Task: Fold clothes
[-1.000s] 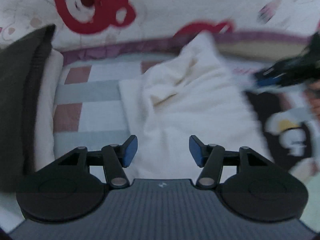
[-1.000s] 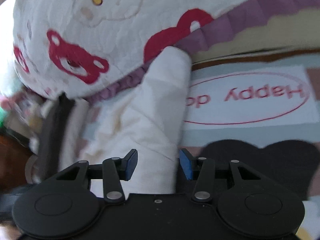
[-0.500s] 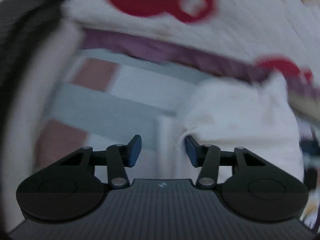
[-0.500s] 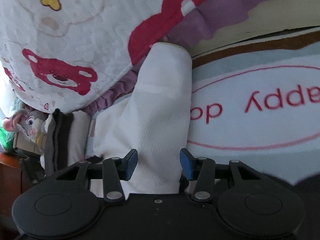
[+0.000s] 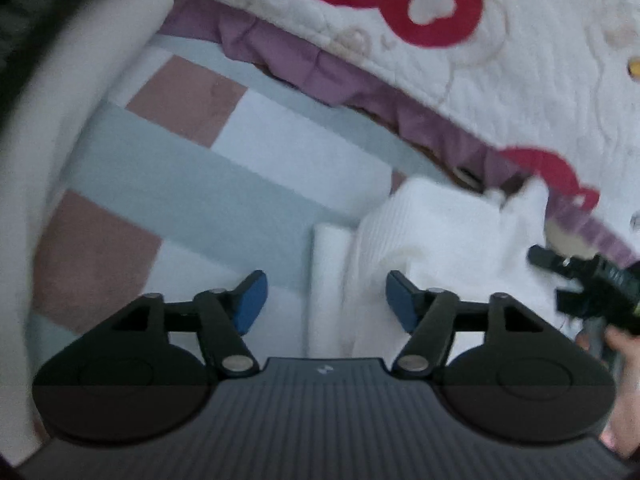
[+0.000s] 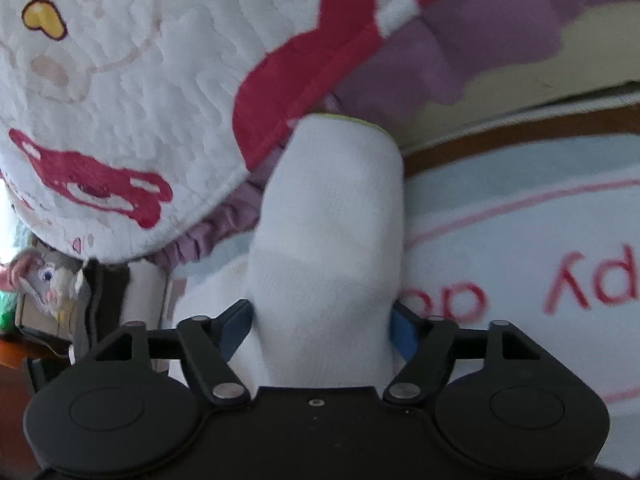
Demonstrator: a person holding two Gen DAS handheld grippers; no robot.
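- Blue pads on the left gripper stand apart; its jaws have just been opening, and the near edge of the white garment lies below the gap, with neither pad pressing on it.
- Cream-white ribbed cloth also fills the gap of the right gripper, whose jaws have just been opening to their widest. The cloth bulges up between the pads and hides their inner faces; I judge it let go rather than pinched, but the contact itself is hidden.
- From the left wrist view the garment sits at centre right of the frame as a bunched, partly folded heap on a rug of pale blue, white and dusty-pink blocks. The right gripper's black frame shows at the right edge, with a bit of the person's hand under it.
- From the right wrist view a long folded part of the garment runs up the middle of the frame, its far end touching the purple frill of a quilt printed with red bears. Red lettering on the rug shows at lower right.
- Dark folded clothes are stacked at lower left in that view, well apart from the white garment.
- My reading: one fold is just laid and both grippers are letting go.
- Next, each gripper would need a fresh hold on an edge or corner, low against the rug and gathering all layers, so the garment folds over without the first fold slipping open.
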